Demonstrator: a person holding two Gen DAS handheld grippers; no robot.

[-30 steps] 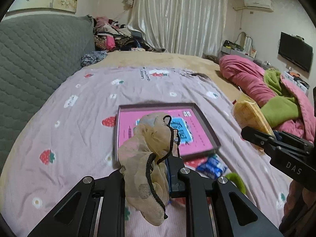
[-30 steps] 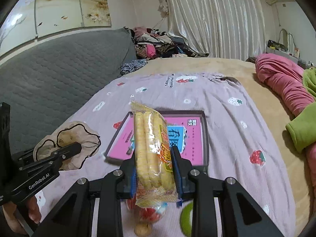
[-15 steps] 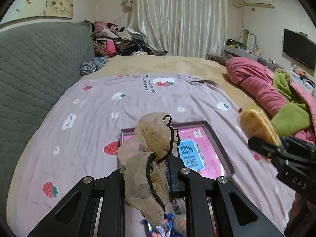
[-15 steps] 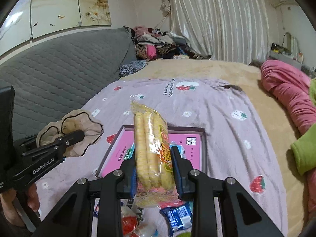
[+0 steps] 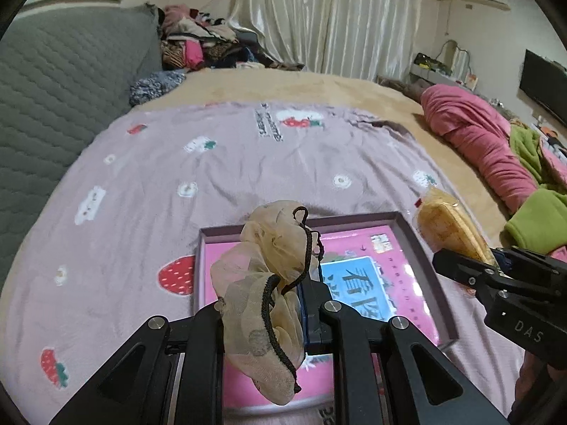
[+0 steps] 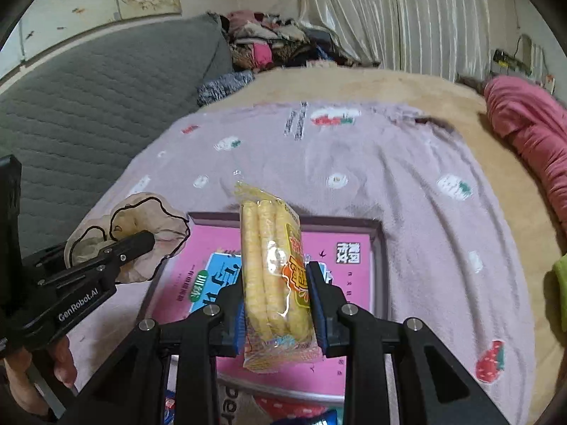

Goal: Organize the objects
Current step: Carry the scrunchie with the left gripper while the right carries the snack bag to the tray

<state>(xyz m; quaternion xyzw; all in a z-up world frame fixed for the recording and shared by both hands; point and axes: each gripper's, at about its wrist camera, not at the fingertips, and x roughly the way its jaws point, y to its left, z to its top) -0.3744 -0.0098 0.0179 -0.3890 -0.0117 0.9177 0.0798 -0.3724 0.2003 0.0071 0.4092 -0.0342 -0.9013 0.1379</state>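
Observation:
My left gripper (image 5: 273, 304) is shut on a beige sheer scrunchie with black trim (image 5: 269, 283), which hangs above the near left part of a shallow pink-lined box (image 5: 418, 233). That scrunchie (image 6: 141, 226) shows at the left of the right wrist view, clamped by the left gripper (image 6: 141, 241). My right gripper (image 6: 278, 297) is shut on a clear packet of yellow corn sticks (image 6: 273, 276), held upright over the middle of the pink box (image 6: 375, 248). In the left wrist view the packet (image 5: 450, 223) and the right gripper (image 5: 457, 265) sit by the box's right rim.
The box lies on a lilac strawberry-print blanket (image 5: 248, 163) over a tan bed. A grey quilted headboard (image 5: 63, 81) stands at the left, piled clothes (image 5: 202, 46) at the back, pink and green bedding (image 5: 496, 148) at the right. Small snack packets (image 6: 319, 414) lie near the box's front edge.
Both grippers have moved forward and down over the pink box, which now fills the lower part of each view. Each grip stays the same.

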